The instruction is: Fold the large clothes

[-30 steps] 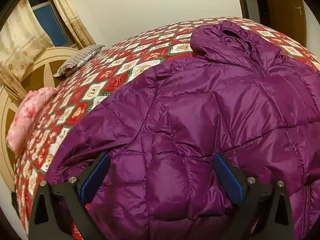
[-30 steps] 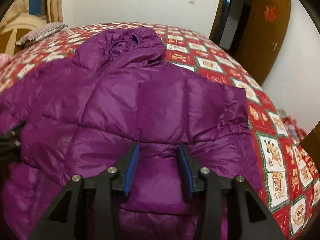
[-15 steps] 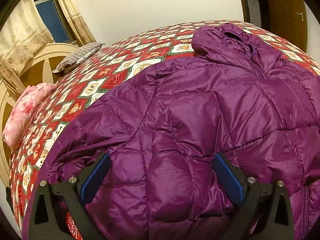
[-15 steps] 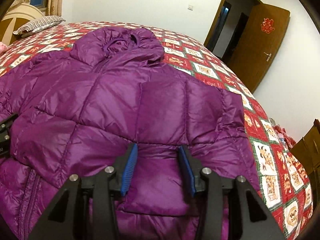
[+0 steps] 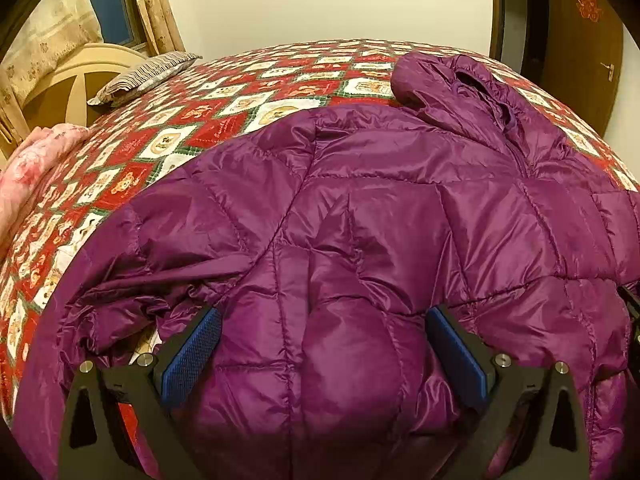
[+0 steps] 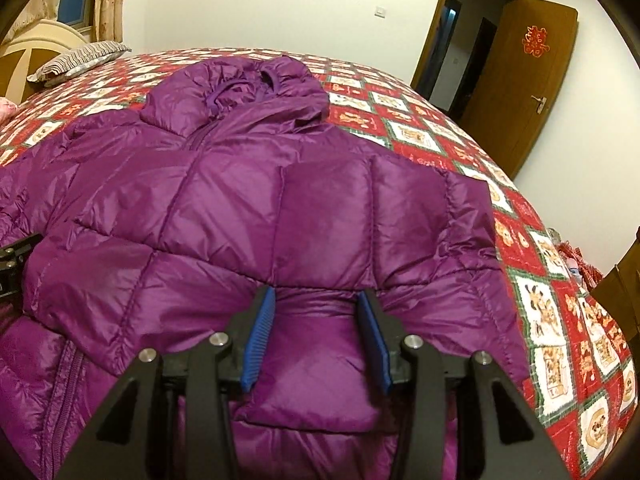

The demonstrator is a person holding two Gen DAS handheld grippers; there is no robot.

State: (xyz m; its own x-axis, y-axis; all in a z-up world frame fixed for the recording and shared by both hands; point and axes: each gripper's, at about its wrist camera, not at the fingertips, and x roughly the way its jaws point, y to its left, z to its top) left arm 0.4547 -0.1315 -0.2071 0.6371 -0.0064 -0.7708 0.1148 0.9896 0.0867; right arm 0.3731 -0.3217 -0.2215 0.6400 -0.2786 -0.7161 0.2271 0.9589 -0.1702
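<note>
Now lying spread over the patchwork quilt [image 6: 532, 308]: purple down jacket [image 6: 248, 208], hood [image 6: 240, 88] toward the striped pillow [image 5: 144, 76]. Right gripper [image 6: 316, 336] part-closed, squeezing a puffy fold near the jacket's hem. Left gripper [image 5: 324, 348] spread wide astride another bulge, pads [image 5: 192, 356] not clearly pressing.

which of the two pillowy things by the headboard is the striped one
The striped pillow, grey and lying farther back on the bedspread. The other, a pink floral bundle, lies nearer at the left edge.
</note>
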